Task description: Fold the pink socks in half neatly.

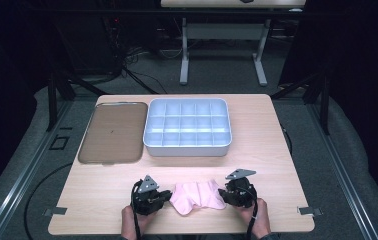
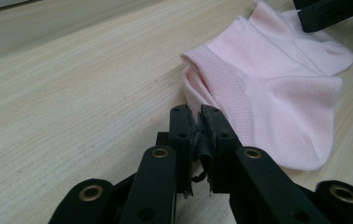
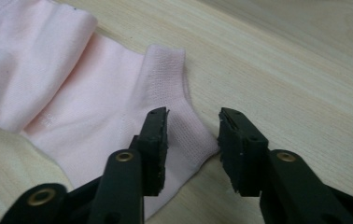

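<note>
A pink sock lay crumpled on the wooden tabletop, near the front edge and about midway between the two front corners; the left gripper stood at the sock's left end and the right gripper at its right end, each held by a hand coming in over the front edge.

In the left gripper view the two black jaws were almost together, with only a thin slit between the pads; the ribbed cuff of the sock lay just beyond and to the right of the tips, and I could not tell if any cloth was caught between them.

In the right gripper view the jaws stood at a middle width, with a clear gap; one jaw was over the sock's corner and the other over bare wood, and the pads did not press the cloth.

Toward the far edge stood a white divided organizer box, with its compartments in a grid; just beside it, toward the far left corner, lay a flat brown tray.
</note>
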`<act>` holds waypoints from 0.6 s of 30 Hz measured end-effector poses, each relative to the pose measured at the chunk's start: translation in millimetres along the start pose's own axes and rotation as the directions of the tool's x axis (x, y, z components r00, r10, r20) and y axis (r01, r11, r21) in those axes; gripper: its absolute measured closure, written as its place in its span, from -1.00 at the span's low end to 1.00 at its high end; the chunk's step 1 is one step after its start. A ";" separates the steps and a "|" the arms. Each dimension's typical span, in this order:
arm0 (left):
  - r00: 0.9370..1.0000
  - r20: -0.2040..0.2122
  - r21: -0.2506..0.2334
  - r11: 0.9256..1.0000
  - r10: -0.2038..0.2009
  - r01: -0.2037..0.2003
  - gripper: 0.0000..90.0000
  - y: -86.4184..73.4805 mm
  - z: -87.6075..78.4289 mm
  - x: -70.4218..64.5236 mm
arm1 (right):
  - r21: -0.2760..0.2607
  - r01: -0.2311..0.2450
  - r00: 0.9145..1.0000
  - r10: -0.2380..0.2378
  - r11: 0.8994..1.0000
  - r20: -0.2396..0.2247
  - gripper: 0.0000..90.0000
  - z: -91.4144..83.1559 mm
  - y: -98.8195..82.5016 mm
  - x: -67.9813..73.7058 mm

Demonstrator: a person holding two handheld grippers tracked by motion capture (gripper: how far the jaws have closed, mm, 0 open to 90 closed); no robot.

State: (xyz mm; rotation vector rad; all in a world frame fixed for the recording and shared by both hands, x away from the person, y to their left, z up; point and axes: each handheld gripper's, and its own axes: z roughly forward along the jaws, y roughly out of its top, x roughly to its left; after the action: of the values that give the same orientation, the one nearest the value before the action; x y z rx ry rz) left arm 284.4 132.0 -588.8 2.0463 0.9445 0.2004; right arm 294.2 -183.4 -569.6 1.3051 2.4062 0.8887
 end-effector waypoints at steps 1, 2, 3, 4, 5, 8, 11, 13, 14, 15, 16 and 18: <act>1.000 0.000 -0.007 1.000 -0.009 0.009 0.83 0.0 -0.6 0.2 | 0.000 0.008 1.000 -0.008 1.000 0.008 0.47 0.2 0.1 0.7; 1.000 0.007 -0.016 1.000 -0.015 0.016 0.79 0.7 -2.4 1.3 | 0.000 0.008 1.000 -0.008 1.000 0.006 0.49 0.3 0.2 0.9; 0.999 0.015 -0.030 0.999 -0.030 0.030 0.73 2.0 -4.4 2.2 | -0.005 0.004 1.000 -0.004 1.000 0.003 0.50 0.6 0.1 1.2; 0.999 0.013 -0.039 0.998 -0.040 0.040 0.67 3.9 -6.5 2.6 | -0.003 0.004 1.000 -0.004 1.000 0.002 0.51 0.5 0.1 1.1; 0.999 0.018 -0.052 0.997 -0.052 0.052 0.62 6.2 -7.9 2.8 | -0.003 0.006 1.000 -0.006 1.000 0.000 0.52 0.4 0.0 0.9; 0.998 0.026 -0.057 0.996 -0.060 0.062 0.54 13.8 -8.2 2.5 | -0.002 0.006 1.000 -0.006 1.000 0.001 0.52 0.4 0.2 0.8; 0.999 0.023 -0.016 0.999 -0.045 0.045 0.54 17.1 -1.0 0.4 | -0.003 0.004 1.000 -0.004 1.000 0.001 0.54 0.6 0.3 1.3; 0.999 0.021 0.014 0.999 -0.040 0.040 0.63 16.1 4.6 0.2 | -0.003 0.004 1.000 -0.004 1.000 0.003 0.56 0.6 0.3 1.1; 0.999 0.018 0.014 0.999 -0.041 0.041 0.70 15.1 6.1 -0.2 | -0.005 0.003 1.000 -0.003 1.000 0.001 0.58 0.8 0.2 1.3; 0.999 0.018 0.016 0.999 -0.043 0.042 0.78 14.4 6.9 -0.3 | -0.008 0.000 1.000 0.000 1.000 0.003 0.62 0.9 0.1 1.4; 0.999 0.019 0.013 0.999 -0.044 0.044 0.85 13.7 7.2 -0.3 | -0.006 0.002 1.000 -0.002 1.000 -0.002 0.66 0.8 0.1 1.1; 0.999 0.016 0.010 0.999 -0.045 0.045 0.92 12.9 7.5 -0.4 | -0.010 -0.004 1.000 0.004 1.000 -0.008 0.75 1.2 -0.1 1.1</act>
State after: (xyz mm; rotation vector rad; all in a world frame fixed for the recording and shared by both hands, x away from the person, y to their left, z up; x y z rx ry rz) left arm 294.5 122.4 -583.6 2.0299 0.9822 0.1548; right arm 294.1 -182.1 -570.6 1.3051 2.4031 0.9079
